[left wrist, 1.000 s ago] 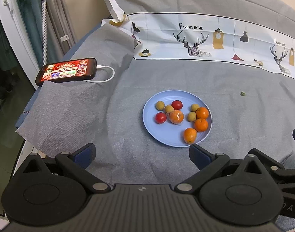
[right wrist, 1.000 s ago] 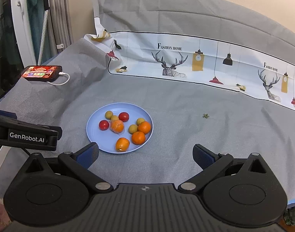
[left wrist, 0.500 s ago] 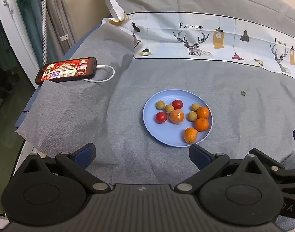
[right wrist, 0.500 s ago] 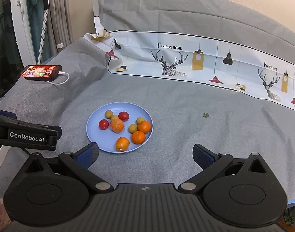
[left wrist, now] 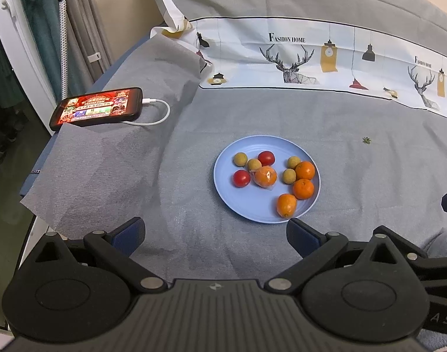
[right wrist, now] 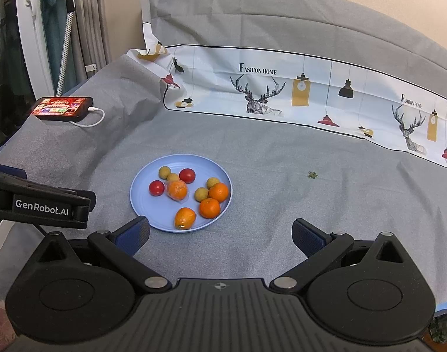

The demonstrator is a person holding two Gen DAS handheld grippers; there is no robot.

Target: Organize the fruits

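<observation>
Grey cloth [left wrist: 282, 117] runs out ahead of both tools, with a printed strip [right wrist: 311, 94] at its far edge. Next biggest: the left gripper [left wrist: 214, 236] and right gripper [right wrist: 220, 236], both with jaws spread wide and nothing between them, held low over the cloth and clear of everything.

Plate [left wrist: 235, 202]: one, pale blue, just ahead of the left gripper, its near rim almost at the right fingertip; from the right gripper it sits ahead and to the left. All the fruit is on it.

Phone [left wrist: 97, 107]: one, screen lit, cable plugged in, far ahead-left of both.

Count on the plate:
- oranges [left wrist: 304, 189]: four. Two sit loose and touching on the right side, one lies nearest the tools by the rim, and one in the middle looks wrapped in clear film.
- tomatoes [left wrist: 266, 158]: two, on the left half, apart.
- yellow-green fruits [left wrist: 241, 159]: four, two on the far left, two mid-right. Can't tell what they are.

One stray green bit [left wrist: 366, 140] sits on the cloth, ahead-right.

Honestly this fits either a mixed pile waiting to be sorted or a finished gather-onto-plate, so I won't call a move. If picking does happen: come straight down, close gently, round stuff rolls, and that film will be slippery.
</observation>
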